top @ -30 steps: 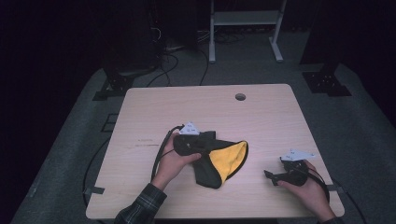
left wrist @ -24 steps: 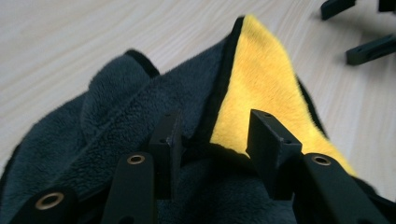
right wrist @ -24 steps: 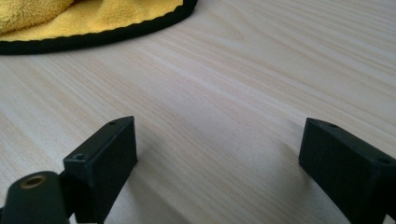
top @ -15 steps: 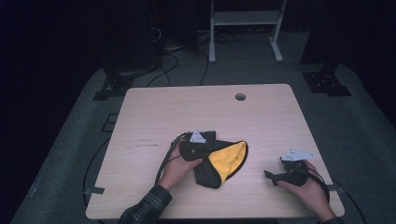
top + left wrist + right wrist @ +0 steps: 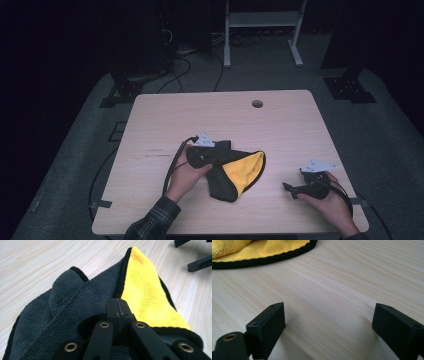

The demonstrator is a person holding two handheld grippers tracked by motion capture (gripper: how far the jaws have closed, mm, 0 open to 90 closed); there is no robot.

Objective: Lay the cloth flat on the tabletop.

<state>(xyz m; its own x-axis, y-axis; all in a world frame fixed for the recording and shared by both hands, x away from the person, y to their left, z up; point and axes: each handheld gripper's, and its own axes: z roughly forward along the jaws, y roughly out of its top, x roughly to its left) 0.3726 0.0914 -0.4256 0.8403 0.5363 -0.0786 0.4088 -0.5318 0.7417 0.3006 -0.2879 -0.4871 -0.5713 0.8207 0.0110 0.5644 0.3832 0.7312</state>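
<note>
Cloth [image 5: 232, 172], dark grey fleece with yellow lining turned up, lying crumpled near the front middle of the counter [image 5: 200, 115]; left gripper [image 5: 117, 307] fingers have just closed, pinching a grey fold, likely to lift it; right gripper [image 5: 328, 322] rests well apart, fingers spread wide on bare wood

On my overhead feed, the left gripper [image 5: 212, 159] sits on the dark edge of the grey-and-yellow cloth [image 5: 240, 172] mid-table, its jaws having just been closing. The right gripper [image 5: 292, 189] rests well apart on the bare wooden table [image 5: 260, 125].
</note>
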